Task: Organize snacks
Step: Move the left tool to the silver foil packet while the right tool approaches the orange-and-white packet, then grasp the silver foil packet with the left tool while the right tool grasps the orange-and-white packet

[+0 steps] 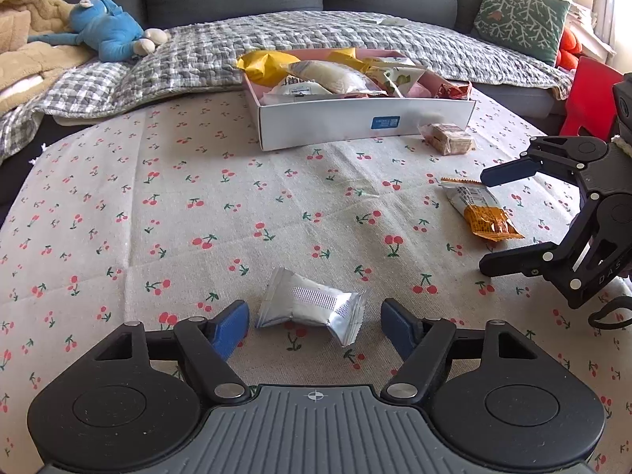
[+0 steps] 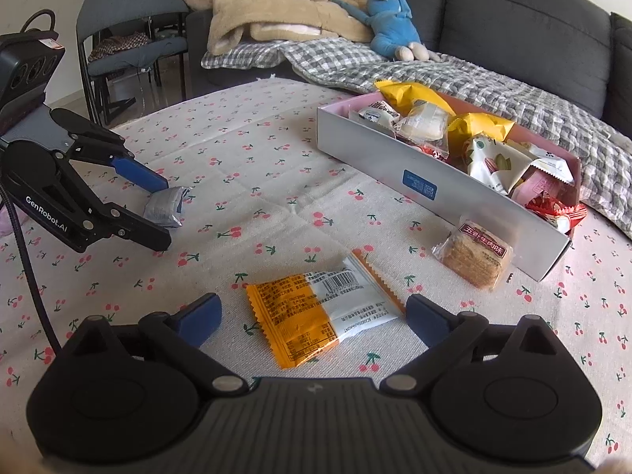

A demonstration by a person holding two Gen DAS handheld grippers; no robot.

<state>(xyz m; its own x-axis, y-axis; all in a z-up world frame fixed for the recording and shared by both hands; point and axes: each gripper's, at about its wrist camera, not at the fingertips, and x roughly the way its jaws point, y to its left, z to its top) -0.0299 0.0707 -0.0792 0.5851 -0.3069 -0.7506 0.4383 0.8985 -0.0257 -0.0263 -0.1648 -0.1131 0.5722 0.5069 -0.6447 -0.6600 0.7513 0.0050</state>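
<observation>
Both grippers down over loose snack packets on the cherry-print worktop (image 1: 197,205).
Left gripper (image 1: 315,326) fingers part-open, straddling a silver foil packet (image 1: 312,305), not pressing it. Right gripper (image 2: 314,316) fingers spread wide either side of an orange-and-white packet (image 2: 316,316); right pad at its edge, contact unclear. Beyond: wafer pack (image 2: 476,254) just beside the white snack box (image 2: 395,166), full of packets, far right.

bare cloth (image 1: 237,217) mid-table, snack box (image 1: 355,122) blocking far side
</observation>
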